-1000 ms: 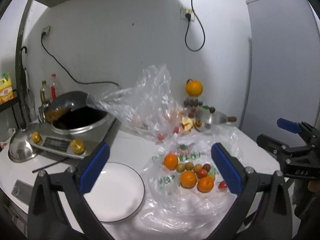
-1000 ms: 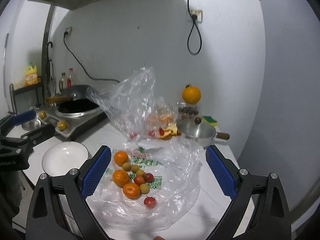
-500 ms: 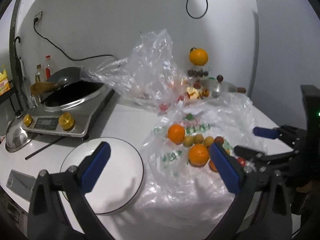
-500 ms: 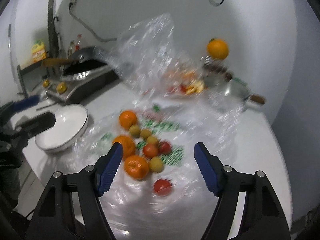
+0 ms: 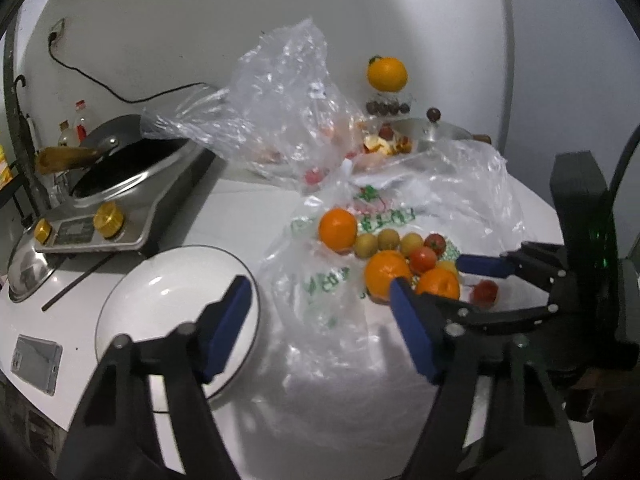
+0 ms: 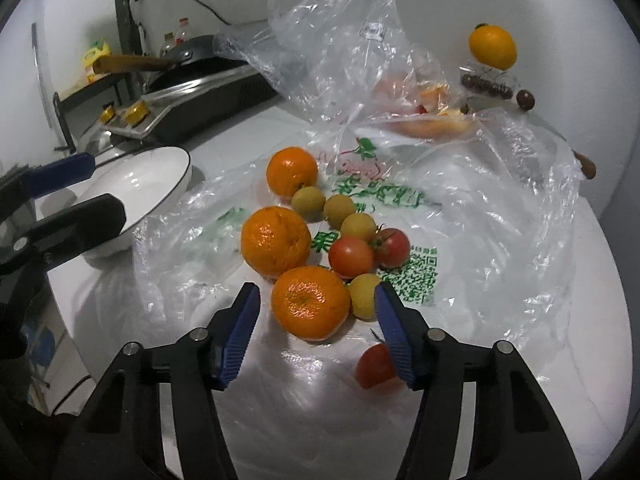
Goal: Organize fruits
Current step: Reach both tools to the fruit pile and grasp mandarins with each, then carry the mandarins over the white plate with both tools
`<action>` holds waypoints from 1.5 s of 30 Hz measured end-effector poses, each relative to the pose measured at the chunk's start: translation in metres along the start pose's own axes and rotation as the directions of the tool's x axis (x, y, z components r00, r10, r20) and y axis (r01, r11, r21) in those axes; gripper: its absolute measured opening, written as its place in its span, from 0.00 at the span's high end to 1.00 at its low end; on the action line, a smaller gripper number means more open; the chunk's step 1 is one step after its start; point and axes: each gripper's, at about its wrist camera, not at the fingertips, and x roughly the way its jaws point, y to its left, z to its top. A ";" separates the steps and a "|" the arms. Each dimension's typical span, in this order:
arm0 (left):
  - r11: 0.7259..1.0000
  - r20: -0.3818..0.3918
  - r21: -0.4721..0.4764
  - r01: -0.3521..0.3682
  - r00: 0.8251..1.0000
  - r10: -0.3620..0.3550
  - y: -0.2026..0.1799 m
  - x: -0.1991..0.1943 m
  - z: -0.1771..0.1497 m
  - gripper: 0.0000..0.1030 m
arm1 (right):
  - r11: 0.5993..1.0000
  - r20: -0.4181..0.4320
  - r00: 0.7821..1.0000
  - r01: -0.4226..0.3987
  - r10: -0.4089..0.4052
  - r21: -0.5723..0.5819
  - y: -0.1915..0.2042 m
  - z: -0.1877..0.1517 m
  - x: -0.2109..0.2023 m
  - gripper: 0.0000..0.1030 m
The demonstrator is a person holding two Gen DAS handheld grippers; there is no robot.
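Observation:
Three oranges, several small yellow-brown fruits and three tomatoes lie on a flattened clear plastic bag (image 6: 460, 216) with green print. My right gripper (image 6: 315, 292) hangs low over the near end of the pile. Its jaws are closing on either side of the nearest orange (image 6: 310, 302), with a gap left on both sides. One tomato (image 6: 376, 366) lies beside its right finger. My left gripper (image 5: 318, 286) hovers over the bag's left edge between the white plate (image 5: 160, 300) and the pile, its jaws closing with no fruit between them. It also shows at the left edge of the right wrist view (image 6: 76, 192).
An induction cooker with a wok (image 5: 120, 200) stands at the back left, a steel lid (image 5: 26, 268) and a phone (image 5: 36, 362) near the table's left edge. Behind the pile rise a crumpled bag (image 5: 288, 92), a steel pot (image 5: 436, 134) and an orange on a jar (image 5: 387, 74).
Both grippers have sunk toward the table and come closer to the fruit, and both have narrowed their jaws. The right one now straddles the nearest orange.

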 end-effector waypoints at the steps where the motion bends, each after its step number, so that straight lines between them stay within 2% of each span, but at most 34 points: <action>1: 1.000 -0.004 0.004 -0.001 1.000 0.001 -0.003 0.003 0.001 0.35 | 1.000 0.003 1.000 -0.003 0.003 -0.002 0.000 0.000 0.000 0.46; 3: 1.000 -0.012 0.013 0.001 1.000 0.000 -0.008 0.007 0.002 0.37 | 1.000 0.010 1.000 -0.028 0.028 -0.003 -0.002 0.001 -0.002 0.59; 10: 0.998 -0.034 0.057 0.011 0.999 -0.009 -0.028 0.022 0.010 0.38 | 0.997 0.034 0.997 -0.068 0.067 0.031 -0.018 -0.002 -0.015 0.60; 13: 0.997 -0.052 0.075 0.028 0.998 -0.024 -0.036 0.032 0.014 0.44 | 0.996 0.063 0.995 -0.076 0.073 0.042 -0.026 -0.002 -0.027 0.60; 19: 0.993 -0.099 0.096 0.062 0.994 -0.053 -0.052 0.057 0.018 0.44 | 0.995 0.117 0.992 -0.063 0.054 0.079 -0.049 0.000 -0.047 0.60; 25: 0.990 -0.133 0.128 0.066 0.990 -0.048 -0.064 0.078 0.016 0.45 | 0.992 0.132 0.990 -0.055 0.040 0.113 -0.064 -0.004 -0.052 0.60; 26: 0.989 -0.138 0.131 0.069 0.989 -0.050 -0.065 0.080 0.016 0.50 | 0.992 0.132 0.990 -0.053 0.038 0.115 -0.065 -0.005 -0.052 0.60; 29: 0.986 -0.136 0.160 0.050 0.990 -0.028 -0.068 0.086 0.015 0.53 | 0.991 0.131 0.991 -0.049 0.032 0.122 -0.069 -0.005 -0.051 0.60; 31: 0.985 -0.132 0.167 0.036 0.991 -0.013 -0.067 0.087 0.016 0.58 | 0.991 0.132 0.991 -0.045 0.029 0.125 -0.070 -0.006 -0.052 0.60; 35: 0.987 -0.139 0.149 0.054 0.990 -0.033 -0.061 0.087 0.017 0.60 | 0.991 0.134 0.991 -0.040 0.022 0.127 -0.069 -0.008 -0.054 0.60; 40: 0.988 -0.110 0.134 0.081 0.992 -0.066 -0.058 0.073 0.019 0.75 | 0.992 0.144 0.989 -0.027 0.010 0.122 -0.064 -0.006 -0.061 0.60; 45: 0.985 -0.104 0.147 0.087 0.992 -0.072 -0.058 0.072 0.016 0.74 | 0.994 0.152 0.988 -0.015 -0.002 0.112 -0.054 -0.003 -0.069 0.60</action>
